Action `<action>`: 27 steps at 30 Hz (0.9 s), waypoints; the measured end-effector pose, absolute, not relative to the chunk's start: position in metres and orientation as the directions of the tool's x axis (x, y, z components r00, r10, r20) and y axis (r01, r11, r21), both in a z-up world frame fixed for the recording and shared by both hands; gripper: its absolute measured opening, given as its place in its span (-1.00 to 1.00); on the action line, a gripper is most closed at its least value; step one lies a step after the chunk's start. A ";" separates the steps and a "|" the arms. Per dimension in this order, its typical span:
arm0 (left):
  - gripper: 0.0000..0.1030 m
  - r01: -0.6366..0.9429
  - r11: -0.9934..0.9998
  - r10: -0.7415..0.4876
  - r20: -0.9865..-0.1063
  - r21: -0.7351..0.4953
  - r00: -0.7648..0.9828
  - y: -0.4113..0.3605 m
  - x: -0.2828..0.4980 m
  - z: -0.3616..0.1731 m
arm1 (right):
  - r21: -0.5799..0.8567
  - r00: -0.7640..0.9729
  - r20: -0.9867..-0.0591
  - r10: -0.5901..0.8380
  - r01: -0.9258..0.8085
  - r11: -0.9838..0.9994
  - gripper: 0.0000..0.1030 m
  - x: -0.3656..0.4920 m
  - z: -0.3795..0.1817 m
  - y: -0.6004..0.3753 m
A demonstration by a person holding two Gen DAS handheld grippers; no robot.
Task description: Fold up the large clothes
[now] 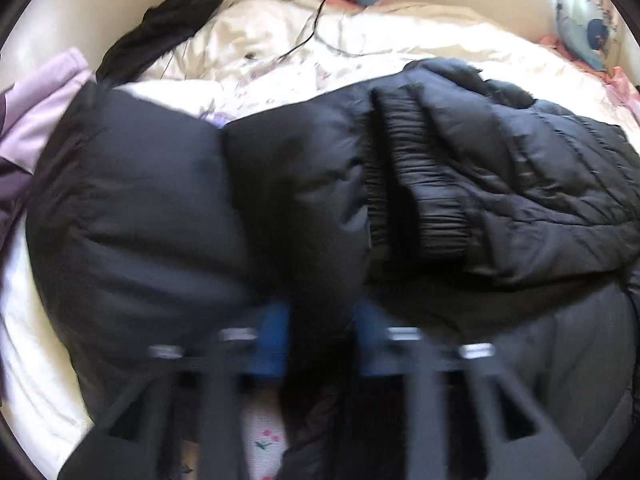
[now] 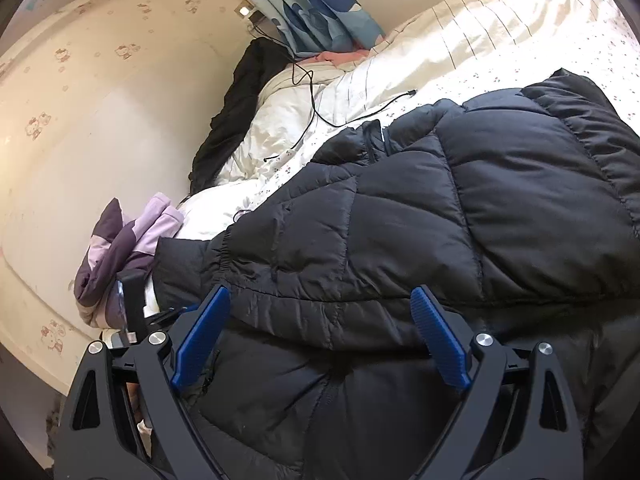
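On the bed point(image 2: 500, 40) my black puffer jacket point(image 2: 400, 220) lies with one sleeve point(image 1: 500, 184) folded across; my left gripper point(image 1: 320, 320) has pinched its fabric, my right gripper point(image 2: 320, 332) gapes empty, so more folds remain, I reckon

The left gripper point(image 1: 322, 316) points steeply down at the black puffer jacket point(image 1: 160, 200), its blue pads point(image 1: 276, 320) drawn in close on a dark fold of that jacket that fills the narrow gap between them; the picture there is blurred, so the exact contact is hard to read. The right gripper point(image 2: 320, 336) hangs just above the same jacket point(image 2: 400, 220) at a shallower downward tilt, its jaws spread wide with the blue fingers point(image 2: 200, 336) splayed outward and nothing pinched between them, the jacket's quilted edge lying beneath the gap.
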State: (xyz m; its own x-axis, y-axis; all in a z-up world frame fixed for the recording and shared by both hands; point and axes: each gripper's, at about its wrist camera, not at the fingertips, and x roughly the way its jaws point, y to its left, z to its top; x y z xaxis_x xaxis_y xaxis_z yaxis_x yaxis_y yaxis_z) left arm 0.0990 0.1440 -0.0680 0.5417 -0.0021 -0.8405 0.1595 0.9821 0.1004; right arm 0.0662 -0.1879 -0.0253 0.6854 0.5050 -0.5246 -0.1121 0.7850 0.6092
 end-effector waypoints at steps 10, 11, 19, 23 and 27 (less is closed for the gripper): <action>-0.88 0.015 0.878 -0.330 -0.583 -0.478 0.742 0.274 0.065 0.033 | 0.571 0.682 -0.578 0.449 -0.055 0.819 0.72 0.071 -0.028 -0.190; -0.88 0.015 0.858 -0.350 -0.564 -0.513 0.748 0.282 0.063 0.036 | 0.553 0.649 -0.618 0.443 -0.041 0.832 0.74 0.076 -0.035 -0.186; -0.89 0.149 0.755 -0.522 -0.447 -0.639 0.726 0.272 0.054 0.042 | 0.547 0.594 -0.666 0.451 -0.022 0.837 0.76 0.083 -0.048 -0.180; -0.88 0.266 0.746 -0.588 -0.417 -0.610 0.693 0.217 0.056 0.065 | 0.644 0.653 -0.532 0.539 -0.101 0.758 0.76 0.074 -0.029 -0.184; -0.88 0.381 0.717 -0.662 -0.401 -0.583 0.633 0.150 0.066 0.082 | 0.739 0.681 -0.327 0.655 -0.248 0.627 0.76 0.061 -0.004 -0.190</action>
State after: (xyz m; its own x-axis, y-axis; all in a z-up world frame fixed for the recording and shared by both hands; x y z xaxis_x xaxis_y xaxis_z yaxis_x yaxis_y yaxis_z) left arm 0.0664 0.1502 0.0823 0.6330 -0.6624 -0.4006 0.3813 0.7171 -0.5834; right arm 0.0607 -0.1898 -0.0038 0.6812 0.6551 -0.3268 -0.2481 0.6266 0.7388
